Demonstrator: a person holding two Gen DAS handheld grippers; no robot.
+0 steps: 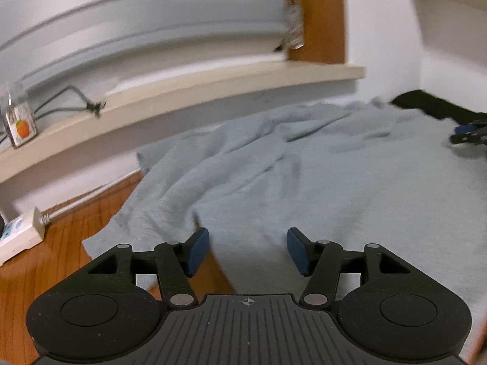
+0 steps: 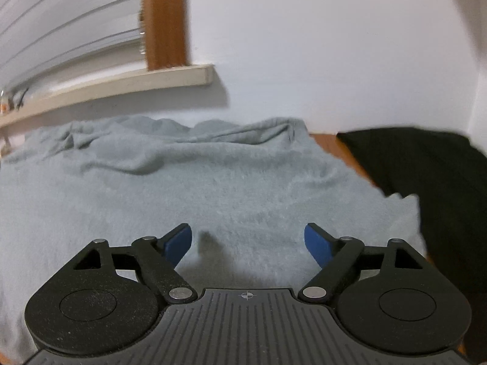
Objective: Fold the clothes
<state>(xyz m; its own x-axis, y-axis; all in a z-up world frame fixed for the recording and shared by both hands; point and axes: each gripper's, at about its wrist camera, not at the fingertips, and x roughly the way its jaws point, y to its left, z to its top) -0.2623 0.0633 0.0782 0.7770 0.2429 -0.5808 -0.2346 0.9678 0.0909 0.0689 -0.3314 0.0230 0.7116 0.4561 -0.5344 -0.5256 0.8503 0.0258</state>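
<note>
1. Grey-blue garment (image 1: 319, 176): lies spread on the wooden floor (image 1: 61, 243), its far edge rumpled against the white wall (image 2: 304, 45) below the window sill (image 1: 213, 82).
2. Far left: a small clear bottle with an orange label (image 1: 18, 118) and a dark cable (image 1: 67, 100) rest on the sill; a white power strip (image 1: 18, 234) lies on the floor near the wall.
3. Left gripper (image 1: 248, 251): blue pads apart, nothing between them. It hangs over the garment's near-left edge, where a strip of bare floor shows between two folds of cloth.
4. Right gripper (image 2: 248, 243): jaws apart, nothing clamped, above the flat middle of the garment. In the left wrist view it appears at the far right edge (image 1: 468, 133).
5. Right: black cloth (image 2: 426, 176) lies on the floor just beside the garment's right edge; contact cannot be confirmed.
</note>
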